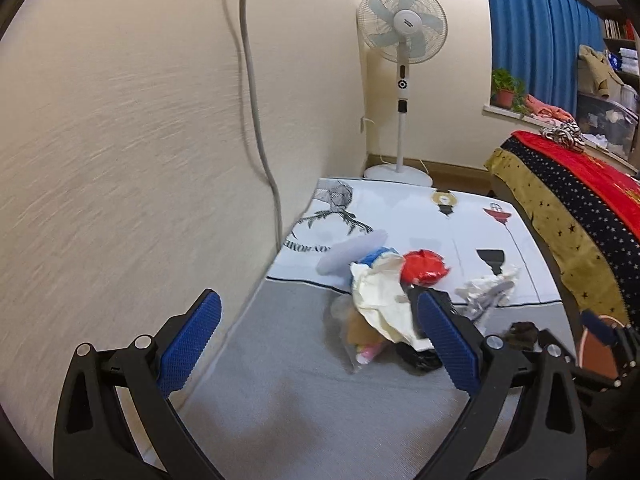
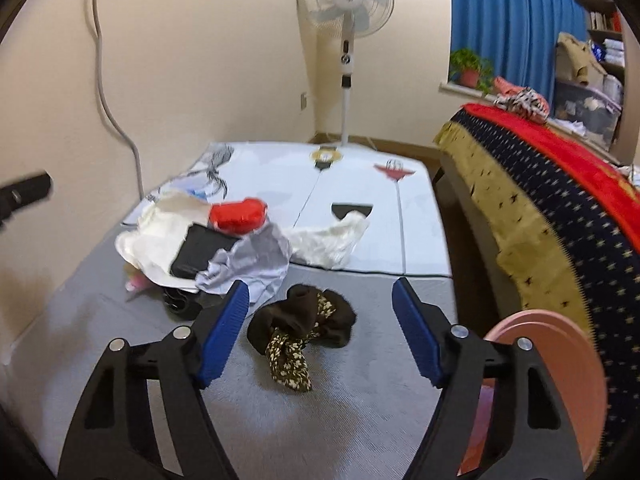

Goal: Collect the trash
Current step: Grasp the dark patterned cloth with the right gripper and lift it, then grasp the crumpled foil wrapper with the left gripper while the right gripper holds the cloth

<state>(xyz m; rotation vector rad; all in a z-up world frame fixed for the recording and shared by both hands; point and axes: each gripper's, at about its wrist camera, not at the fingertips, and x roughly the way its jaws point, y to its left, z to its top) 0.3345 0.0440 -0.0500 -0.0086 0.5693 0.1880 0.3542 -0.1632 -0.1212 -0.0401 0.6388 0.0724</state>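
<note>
The main risk is picking the wrong thing. The dark cloth [image 2: 302, 330] with its flowered strip lies straight ahead of the right hand-held gripper [image 2: 318, 330], framed between its jaws, and it looks more like clothing than trash; closing on it would put a garment in with the rubbish. The real trash sits farther off, at the seam where the grey mat [image 2: 280, 420] meets the white mat [image 2: 360, 184]: a cream bag [image 1: 384, 300], crumpled paper [image 2: 248, 264], a red wrapper [image 2: 238, 216], a black flat item [image 2: 204, 252] and a white plastic bag [image 2: 332, 240], all overlapping. Gripping one piece of that heap could drag or scatter the rest, and thin plastic may slip from the pads.

The pink bin [image 2: 560, 392] stands just beside the right hand-held gripper, so a careless swing could knock it.

Both point forward and moderately down over the floor. The right one is partly open and holds nothing. The left hand-held gripper [image 1: 320, 340] is wide open and empty, close to the wall [image 1: 140, 140], with the heap ahead near its right finger.
</note>
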